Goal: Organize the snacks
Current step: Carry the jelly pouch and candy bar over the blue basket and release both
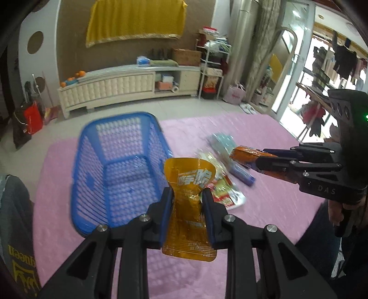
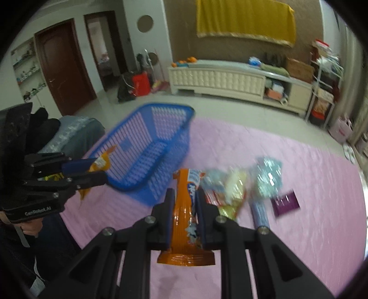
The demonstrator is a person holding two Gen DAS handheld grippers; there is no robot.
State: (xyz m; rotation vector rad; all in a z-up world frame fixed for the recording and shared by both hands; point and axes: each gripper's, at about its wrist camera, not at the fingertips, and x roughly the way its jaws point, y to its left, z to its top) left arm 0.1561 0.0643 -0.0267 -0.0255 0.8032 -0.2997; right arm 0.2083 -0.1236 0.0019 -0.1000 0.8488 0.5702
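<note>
My left tongs are clamped on a yellow pouch, a glossy, crinkled foil packet pinched at its waist between the blue pads, so its top flares above the tips and its flat sealed bottom hangs below them toward me. My right tongs are clamped on an orange pack, a long, shiny wrapper with blue and white print, held lengthwise between the pads; its crimped end fans out below them. Both packets are up off the pink mat, a soft, quilted sheet that covers the floor under me. Just beyond my left tips, to their left, stands the blue basket, rigid plastic with perforated lattice walls and a rounded rim, with nothing visible inside it. Beyond my right tips, to their right, the loose snacks lie in a blurred heap on the mat: a red-and-white wrapper, a clear crinkly bag with pale contents, a silvery blue packet and a blue tube. A small, flat purple sachet lies just right of that heap, apart from it. Farther back, past the mat's edge, pale tiles run to a long cream cabinet with a ribbed front, and a yellow cloth hangs on the brown wall above it.
</note>
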